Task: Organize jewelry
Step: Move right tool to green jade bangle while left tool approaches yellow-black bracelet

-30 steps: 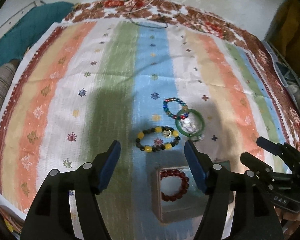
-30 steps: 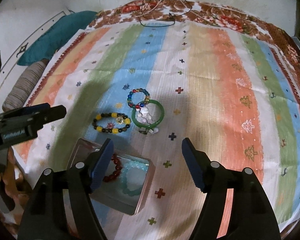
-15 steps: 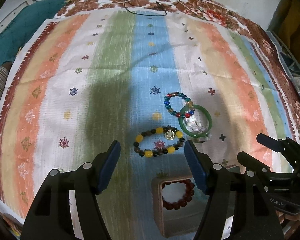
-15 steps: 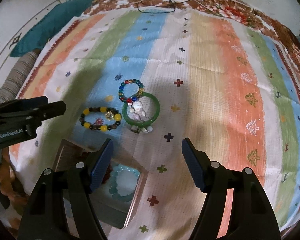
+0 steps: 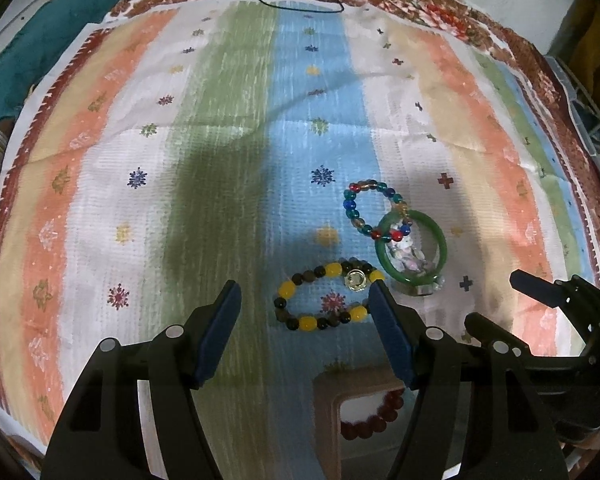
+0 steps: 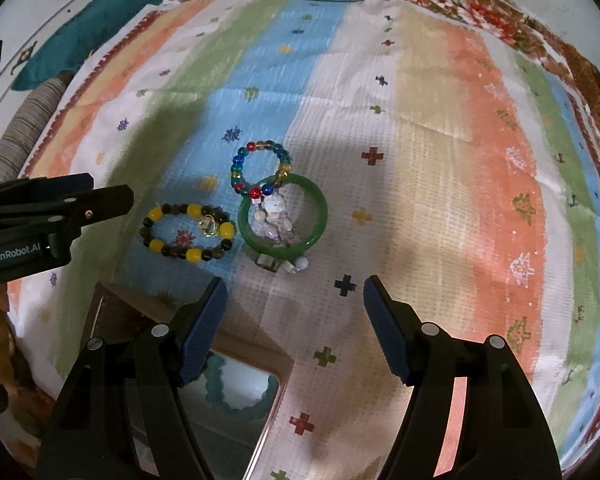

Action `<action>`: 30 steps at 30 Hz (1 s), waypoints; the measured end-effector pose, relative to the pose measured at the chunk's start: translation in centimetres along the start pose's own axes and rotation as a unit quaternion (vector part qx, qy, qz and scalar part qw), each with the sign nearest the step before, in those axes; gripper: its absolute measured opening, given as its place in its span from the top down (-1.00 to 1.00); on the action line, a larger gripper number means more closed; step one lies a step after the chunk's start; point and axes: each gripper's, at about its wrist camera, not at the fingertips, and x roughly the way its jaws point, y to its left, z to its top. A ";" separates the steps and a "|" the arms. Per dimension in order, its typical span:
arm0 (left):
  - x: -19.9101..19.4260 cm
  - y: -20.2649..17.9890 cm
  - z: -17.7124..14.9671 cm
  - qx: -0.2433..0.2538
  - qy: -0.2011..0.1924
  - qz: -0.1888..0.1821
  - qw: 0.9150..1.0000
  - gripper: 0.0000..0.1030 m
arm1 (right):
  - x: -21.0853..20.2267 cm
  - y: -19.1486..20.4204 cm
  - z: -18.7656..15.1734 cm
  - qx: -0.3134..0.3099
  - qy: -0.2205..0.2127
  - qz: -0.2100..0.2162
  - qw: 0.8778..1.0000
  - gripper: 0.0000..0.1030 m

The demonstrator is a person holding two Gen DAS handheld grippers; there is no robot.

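While both grippers hang over the striped cloth (image 5: 228,128), wide bare fabric lies from 9 through 12 to 3 o'clock of the jewelry, out to the brown floral border (image 6: 580,72) along the far and right edges; a thin black cord (image 5: 300,2) rests at the 12 o'clock edge, and teal fabric (image 6: 100,20) shows off the cloth at 10 o'clock. The left gripper (image 5: 304,316) stands with its jaws wide apart and nothing held; the yellow-and-dark bead bracelet (image 5: 326,300) lies flat between its fingertips, with its right end against the right finger in this view, though contact cannot be judged. That bracelet forms an oval whose long axis runs from 9 to 3 o'clock, with a round metallic charm at its 1 o'clock side. The right gripper (image 6: 294,312) is likewise spread wide and empty, over bare cloth. At 11 o'clock from it lies the green bangle (image 6: 282,218), flat, with a cluster of pale beads (image 6: 274,220) inside its ring. The multicolour bead bracelet (image 6: 260,168) overlaps the bangle's far rim at 11 o'clock. The open box (image 6: 236,392) sits at the near edge, partly under the right gripper's left finger, holding a pale teal bracelet (image 6: 230,392); the left wrist view shows a dark red bead bracelet (image 5: 374,414) in it as well.
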 end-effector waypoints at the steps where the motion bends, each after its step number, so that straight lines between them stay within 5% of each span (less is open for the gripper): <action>1: 0.3 0.1 0.1 0.001 0.002 0.001 1.000 -0.29 | 0.2 0.0 0.1 0.000 0.002 0.001 1.000 -0.37; 30: 4.6 1.2 1.5 0.014 0.042 0.027 0.999 -0.19 | 4.1 0.0 2.3 0.079 0.071 0.087 0.990 -0.36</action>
